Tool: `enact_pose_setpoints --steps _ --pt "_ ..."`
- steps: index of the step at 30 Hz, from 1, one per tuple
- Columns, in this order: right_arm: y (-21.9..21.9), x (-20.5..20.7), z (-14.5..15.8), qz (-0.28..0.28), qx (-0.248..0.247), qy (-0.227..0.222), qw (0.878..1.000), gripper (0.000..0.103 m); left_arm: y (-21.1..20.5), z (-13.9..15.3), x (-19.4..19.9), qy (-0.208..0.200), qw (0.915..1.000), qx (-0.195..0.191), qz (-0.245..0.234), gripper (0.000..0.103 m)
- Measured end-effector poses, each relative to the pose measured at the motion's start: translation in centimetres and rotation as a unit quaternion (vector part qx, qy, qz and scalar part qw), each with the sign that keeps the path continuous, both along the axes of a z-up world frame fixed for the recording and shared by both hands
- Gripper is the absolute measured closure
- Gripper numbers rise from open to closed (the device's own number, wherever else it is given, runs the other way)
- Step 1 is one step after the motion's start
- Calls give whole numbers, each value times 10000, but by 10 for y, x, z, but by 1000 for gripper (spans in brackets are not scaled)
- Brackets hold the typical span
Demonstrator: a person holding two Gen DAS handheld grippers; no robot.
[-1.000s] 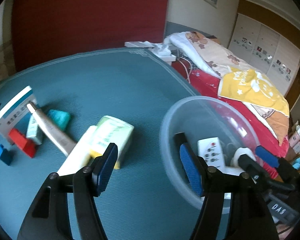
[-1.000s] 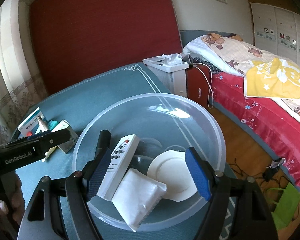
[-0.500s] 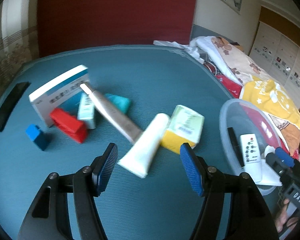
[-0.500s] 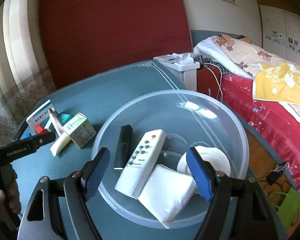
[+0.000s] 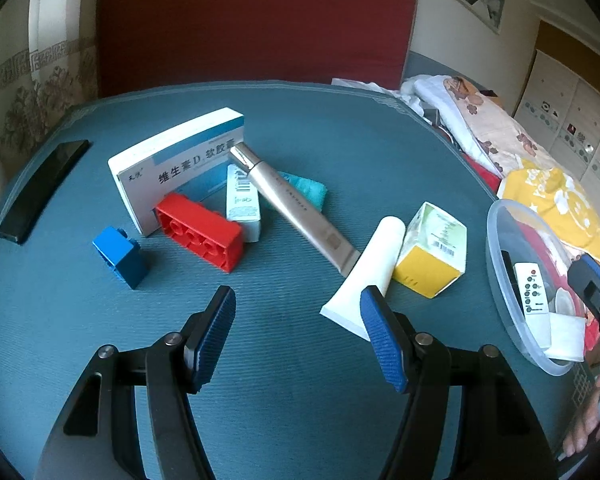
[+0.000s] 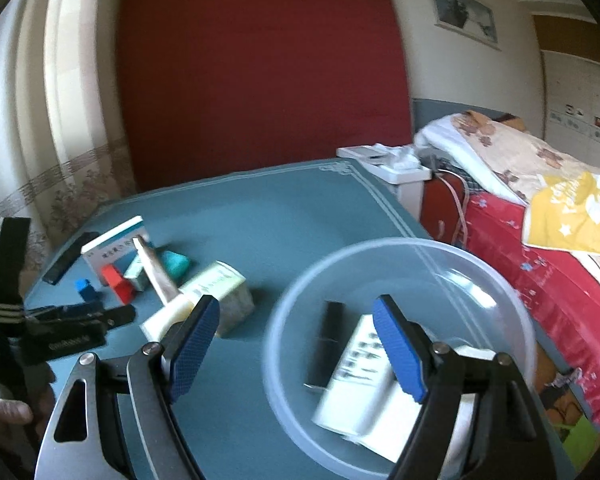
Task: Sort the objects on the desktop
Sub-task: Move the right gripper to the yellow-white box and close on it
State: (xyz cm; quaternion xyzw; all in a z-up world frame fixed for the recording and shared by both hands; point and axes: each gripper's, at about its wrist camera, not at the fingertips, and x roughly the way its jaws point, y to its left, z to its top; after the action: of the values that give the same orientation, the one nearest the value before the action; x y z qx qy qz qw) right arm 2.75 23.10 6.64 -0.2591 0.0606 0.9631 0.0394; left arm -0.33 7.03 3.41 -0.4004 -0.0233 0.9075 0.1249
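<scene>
My left gripper (image 5: 298, 320) hangs open and empty over the blue tablecloth (image 5: 308, 392). Beyond it lie a blue block (image 5: 120, 256), a red brick (image 5: 202, 230), a white-and-blue medicine box (image 5: 172, 164), a small white carton (image 5: 242, 200), a metallic tube (image 5: 296, 210), a teal piece (image 5: 306, 192), a white tube (image 5: 366, 276) by the right finger, and a yellow-and-green carton (image 5: 434, 254). My right gripper (image 6: 296, 340) is open and empty over the near left rim of the clear plastic bowl (image 6: 476, 264), which holds a white remote (image 6: 360, 372), a black stick (image 6: 328, 340) and a white packet.
A black flat bar (image 5: 40, 190) lies at the table's far left edge. A bed with red sheets (image 6: 540, 280) stands right of the table, with a white bedside unit (image 6: 396, 172) at its head. A hand (image 6: 4, 404) grips the left tool at the lower left of the right wrist view.
My left gripper swung left, away from the bowl and over to the pile of objects. My right gripper pulled back and up, so the bowl now sits lower right in its view.
</scene>
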Motion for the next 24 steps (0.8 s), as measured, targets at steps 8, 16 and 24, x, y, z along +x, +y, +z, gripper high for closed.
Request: enact_pose_setpoints --steps 8,16,24 --pt "-35 -46 -13 659 71 -302 9973 21 -4 -6 -4 50 9999 -104 46 35" --pt "-55 -87 -32 913 458 -548 9933 21 -5 -15 -8 -41 9999 -135 27 35" --pt "-64 -103 -43 1103 523 -659 9903 21 -7 -23 -10 -163 9998 -97 13 35"
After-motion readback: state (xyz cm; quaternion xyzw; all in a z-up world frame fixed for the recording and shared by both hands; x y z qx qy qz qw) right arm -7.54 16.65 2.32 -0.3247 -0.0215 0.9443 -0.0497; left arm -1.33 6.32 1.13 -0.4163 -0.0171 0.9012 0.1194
